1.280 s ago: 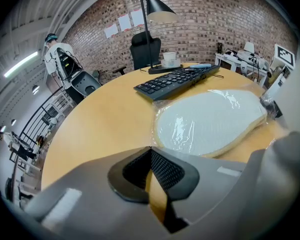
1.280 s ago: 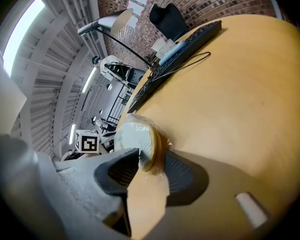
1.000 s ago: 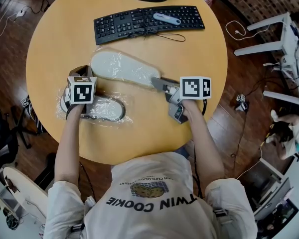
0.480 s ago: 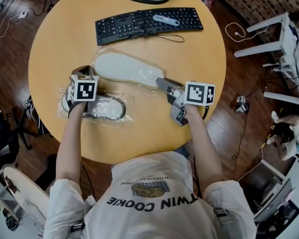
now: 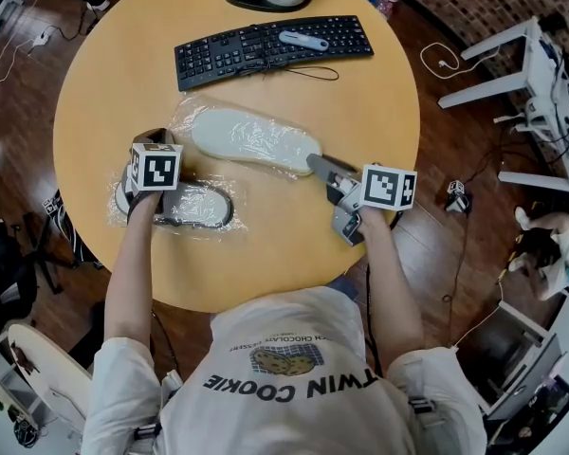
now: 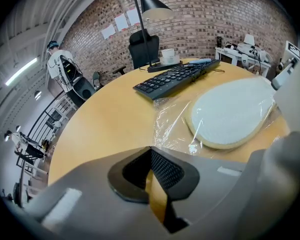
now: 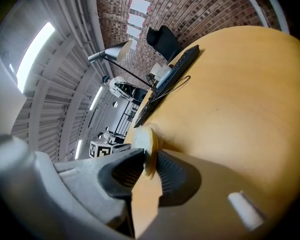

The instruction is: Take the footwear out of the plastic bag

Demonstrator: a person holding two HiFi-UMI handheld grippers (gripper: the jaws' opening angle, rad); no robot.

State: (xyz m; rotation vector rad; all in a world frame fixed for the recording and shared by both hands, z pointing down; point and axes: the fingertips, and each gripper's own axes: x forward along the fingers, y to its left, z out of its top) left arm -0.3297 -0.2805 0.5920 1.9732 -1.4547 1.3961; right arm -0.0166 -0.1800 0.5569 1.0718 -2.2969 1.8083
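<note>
A flat white-soled slipper [image 5: 256,138] lies sole up near the middle of the round yellow wooden worktop [image 5: 360,83], inside a crinkled clear plastic bag [image 5: 185,114]. The right gripper [image 5: 319,166] comes in low from the right; its fingers have just been closing and now pinch the near right end of that slipper, whose pale edge sits between the 2 black pads. To the left, a grey slipper [image 5: 194,205] lies in a second clear bag [image 5: 235,218] close to the worktop's near edge. The left gripper [image 6: 151,153] is tipped steeply down over the far left end of this second bag, fingers closed with the tips meeting; whether they press the film I cannot tell. A black keyboard [image 5: 270,47] lies beyond both slippers, well apart from the grippers
</note>
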